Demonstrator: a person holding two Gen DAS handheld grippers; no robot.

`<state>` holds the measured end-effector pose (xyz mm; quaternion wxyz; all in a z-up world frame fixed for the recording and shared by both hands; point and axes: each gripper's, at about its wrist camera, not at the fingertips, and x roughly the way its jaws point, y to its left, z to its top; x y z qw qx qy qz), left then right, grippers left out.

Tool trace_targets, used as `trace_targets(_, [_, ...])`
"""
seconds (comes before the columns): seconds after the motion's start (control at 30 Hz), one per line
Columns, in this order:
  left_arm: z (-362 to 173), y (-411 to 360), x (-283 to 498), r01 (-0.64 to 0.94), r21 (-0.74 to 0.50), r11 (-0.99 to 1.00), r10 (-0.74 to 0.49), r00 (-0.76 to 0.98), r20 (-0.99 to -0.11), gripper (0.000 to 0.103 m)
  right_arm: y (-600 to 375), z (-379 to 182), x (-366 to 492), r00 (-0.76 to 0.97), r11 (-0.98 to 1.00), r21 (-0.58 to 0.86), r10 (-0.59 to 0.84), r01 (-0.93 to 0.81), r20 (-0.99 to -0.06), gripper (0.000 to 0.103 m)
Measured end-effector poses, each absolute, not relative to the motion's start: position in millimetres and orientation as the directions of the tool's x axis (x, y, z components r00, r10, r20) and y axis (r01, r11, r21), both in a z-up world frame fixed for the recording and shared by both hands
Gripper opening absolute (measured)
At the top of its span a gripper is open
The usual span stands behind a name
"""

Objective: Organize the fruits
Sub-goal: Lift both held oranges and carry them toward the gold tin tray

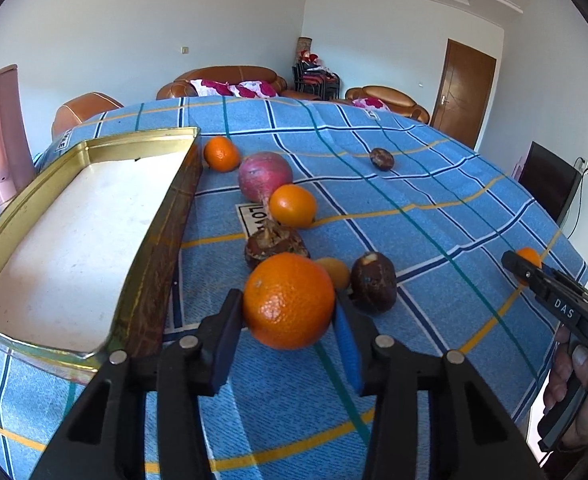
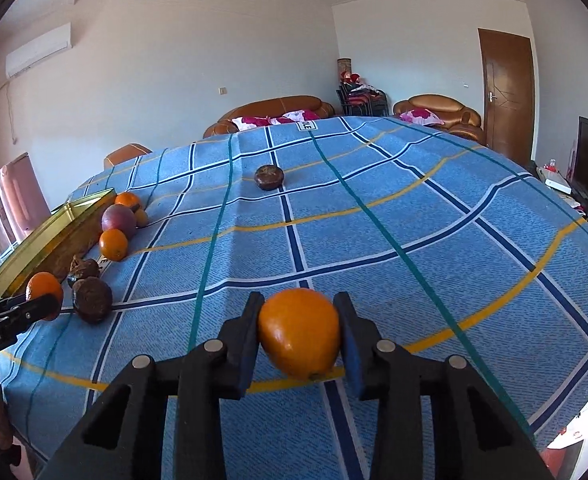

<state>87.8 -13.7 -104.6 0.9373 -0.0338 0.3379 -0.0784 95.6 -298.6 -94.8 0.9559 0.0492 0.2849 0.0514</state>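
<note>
i see the blue checked tablecloth (image 2: 374, 240) running wide and bare through the middle and right of the table, its far edge curving off toward the sofas and its right edge dropping away near the dark screen. that whole stretch is open, with only one dark brown fruit (image 2: 269, 177) sitting alone far out. the crowded side is on my left: the gold tin tray (image 1: 142, 216) lies along the left edge of the table, its pale floor bare, its long wall just beside a line of fruit.

my left gripper (image 1: 290, 312) has its pads pressed on both sides of a large orange (image 1: 289, 300), close to the tray's near corner. right behind it sit a dark brown fruit (image 1: 373, 282), a small yellow-orange one (image 1: 336, 270), a cracked brown husk (image 1: 276, 242), another orange (image 1: 293, 205), a red pomegranate (image 1: 265, 176) and a far orange (image 1: 221, 153) by the tray's end.

my right gripper (image 2: 300, 334) is clamped on a smooth orange fruit (image 2: 299, 332), well apart from the tray, over open cloth near the table's front edge.
</note>
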Motion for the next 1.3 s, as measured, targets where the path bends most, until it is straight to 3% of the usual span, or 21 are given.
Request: trace_targets(1.3, [-49, 27, 74, 0.069, -0.018, 0.997, -0.07, 0.883, -0.463, 0.045, -154, -14, 99, 0.815, 0.892, 0.019, 0.421, -0.452, -0.398, 0.037])
